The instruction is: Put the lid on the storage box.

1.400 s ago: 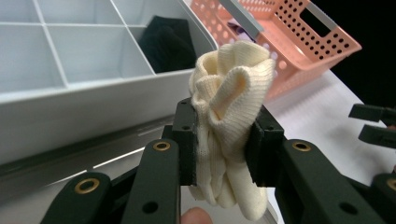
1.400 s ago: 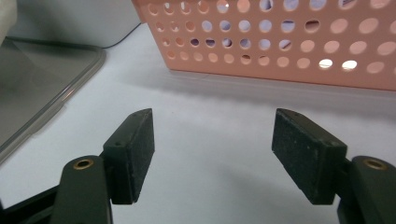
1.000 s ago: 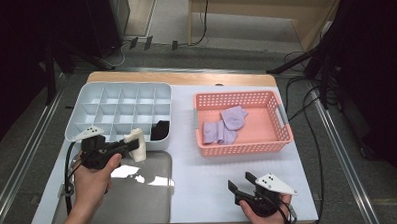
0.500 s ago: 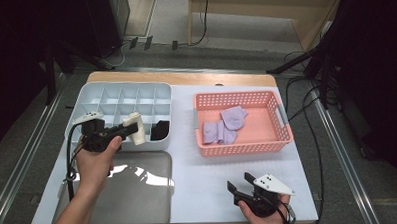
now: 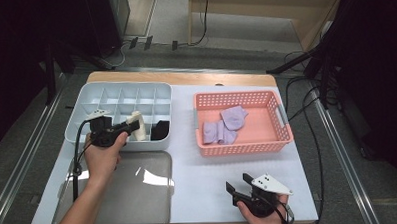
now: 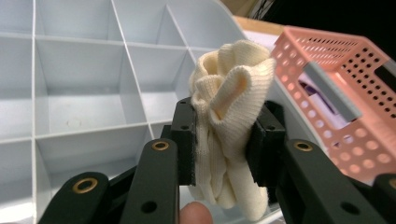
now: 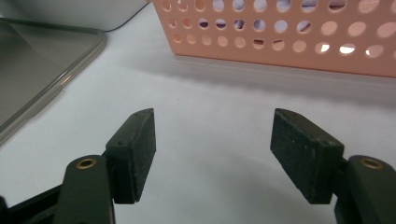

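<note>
Cream sock [image 6: 231,121] clamped in left gripper [image 6: 223,140], right gripper [image 7: 214,156] jaws apart, empty

Pink basket [image 5: 282,137] of purple socks [image 5: 226,125]; clear lid [image 5: 139,194].

A bare strip of white table [image 5: 198,172] runs between the clear lid [image 5: 134,194] and the pink basket [image 5: 242,145], while the divided grey organizer [image 5: 86,98] walls the far left.
</note>
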